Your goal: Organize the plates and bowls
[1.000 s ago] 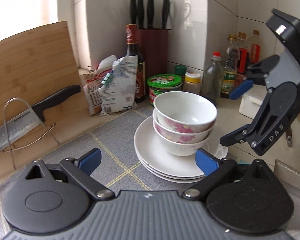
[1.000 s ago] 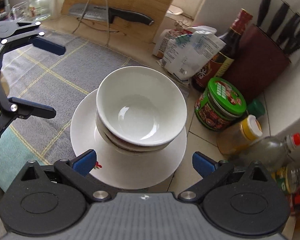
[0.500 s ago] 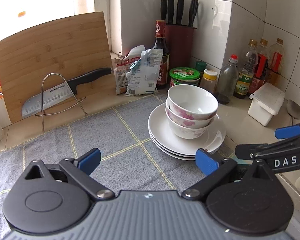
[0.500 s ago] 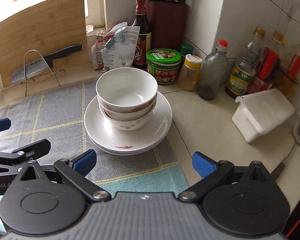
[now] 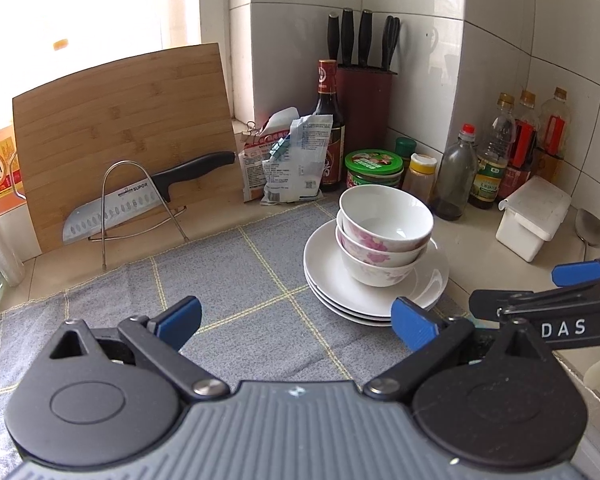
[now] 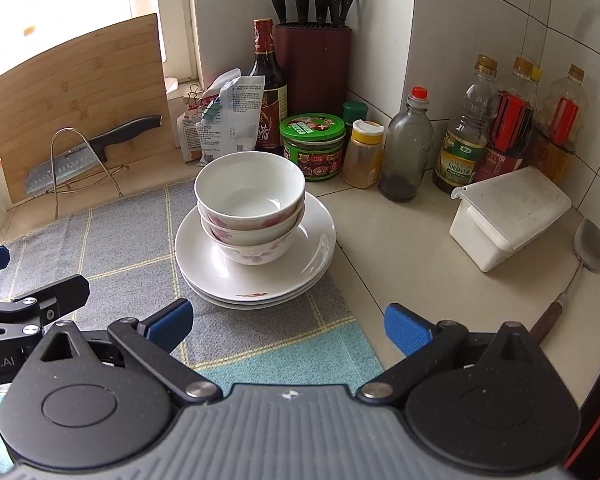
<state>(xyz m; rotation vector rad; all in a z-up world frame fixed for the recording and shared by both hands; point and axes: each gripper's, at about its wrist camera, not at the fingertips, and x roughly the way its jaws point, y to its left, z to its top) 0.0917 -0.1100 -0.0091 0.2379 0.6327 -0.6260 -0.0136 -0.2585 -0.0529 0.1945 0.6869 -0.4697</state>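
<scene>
Left gripper (image 5: 296,320): jaws spread wide, nothing between the blue pads; it hung over the grey checked cloth (image 5: 228,280), short of the crockery.
Right gripper (image 6: 288,322): likewise spread and empty, held over the near edge of the cloth.
Bowls (image 6: 250,204): three, nested upright, the lower two with pink flower print; they sat on the plates, slightly off centre.
Plates (image 6: 300,264): three white plates in one stack, resting partly on the cloth and partly on the counter (image 6: 400,264).
Position relative to grippers: stack lay ahead of both, right of centre for the left gripper, apart from either.
Progress: judged essentially complete; no loose plate or bowl was visible elsewhere.
Remaining: none apparent.
</scene>
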